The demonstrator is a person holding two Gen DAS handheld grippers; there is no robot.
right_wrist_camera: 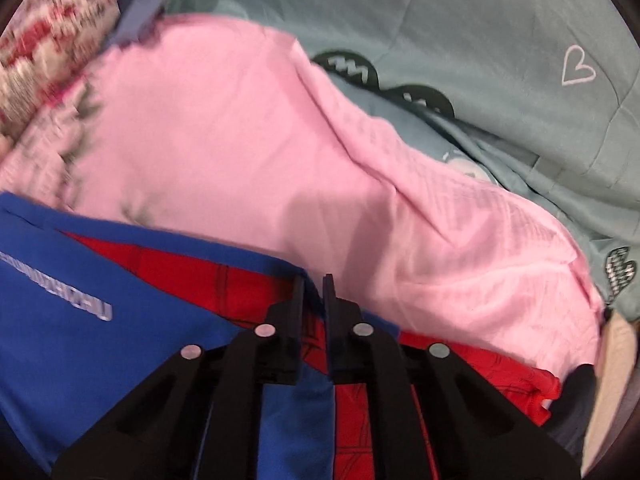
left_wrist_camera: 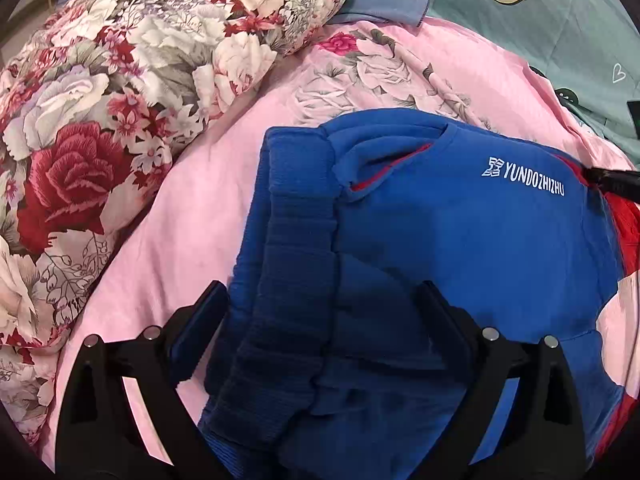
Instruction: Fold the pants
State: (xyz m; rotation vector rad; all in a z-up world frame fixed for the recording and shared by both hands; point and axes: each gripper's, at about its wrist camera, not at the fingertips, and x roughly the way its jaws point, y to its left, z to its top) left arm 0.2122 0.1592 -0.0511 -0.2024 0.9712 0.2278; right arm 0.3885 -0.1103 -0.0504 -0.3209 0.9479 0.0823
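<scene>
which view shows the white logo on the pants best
The left wrist view: the white logo on the blue pants reads sharp and whole. In the right wrist view it sits blurred at the left edge.

The blue pants lay bunched on a pink sheet, ribbed waistband to the left, white lettering uppermost. The left gripper stood wide open astride the waistband end. A floral quilt lay left; a teal blanket upper right.
</scene>
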